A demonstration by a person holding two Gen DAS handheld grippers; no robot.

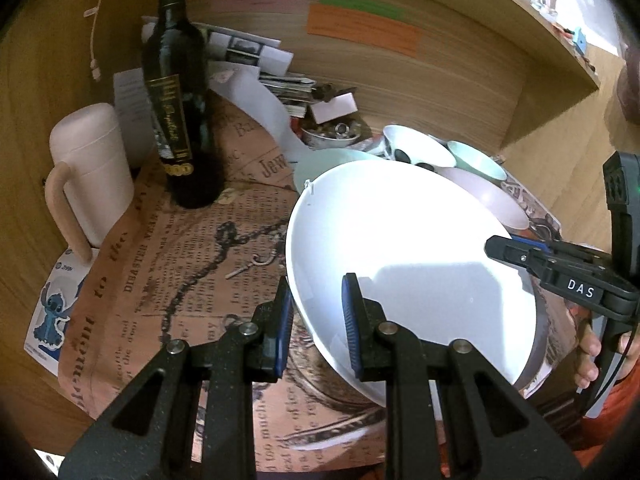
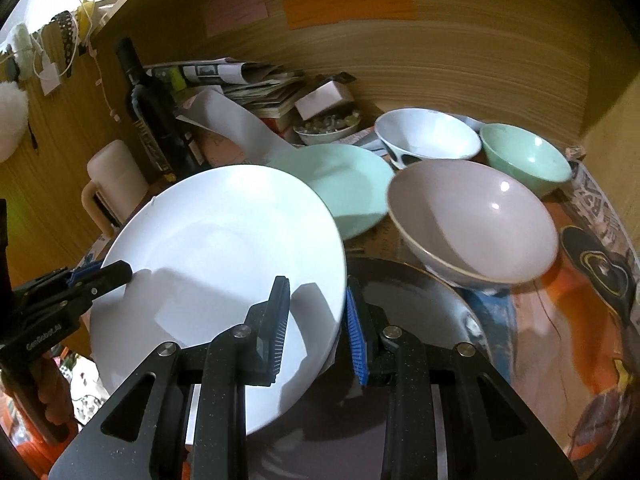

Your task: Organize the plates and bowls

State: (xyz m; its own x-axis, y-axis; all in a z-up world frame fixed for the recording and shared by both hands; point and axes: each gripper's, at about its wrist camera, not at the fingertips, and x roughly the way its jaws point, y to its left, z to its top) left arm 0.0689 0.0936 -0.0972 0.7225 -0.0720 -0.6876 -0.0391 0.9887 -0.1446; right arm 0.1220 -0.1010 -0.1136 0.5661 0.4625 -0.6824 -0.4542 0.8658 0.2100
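Note:
A large white plate [image 1: 400, 240] [image 2: 216, 240] hangs tilted above the table, held by both grippers at opposite rims. My left gripper [image 1: 318, 312] is shut on its near left rim, and its tip also shows in the right wrist view [image 2: 116, 274]. My right gripper [image 2: 318, 314] is shut on the plate's right rim and appears in the left wrist view [image 1: 504, 250]. Under the plate lies a dark plate [image 2: 412, 300]. Behind it are a mint plate [image 2: 348, 184], a pale mauve bowl [image 2: 472, 220], a white bowl with black spots [image 2: 428, 136] and a mint bowl [image 2: 524, 156].
A dark wine bottle [image 1: 176, 100] and a pink lidded mug [image 1: 92, 168] stand at the left on the newspaper-print cloth [image 1: 180, 272]. Stacked papers [image 2: 260, 84] and a small bowl of trinkets [image 1: 332, 134] sit against the wooden back wall. A person's hand [image 1: 588, 356] holds the right gripper.

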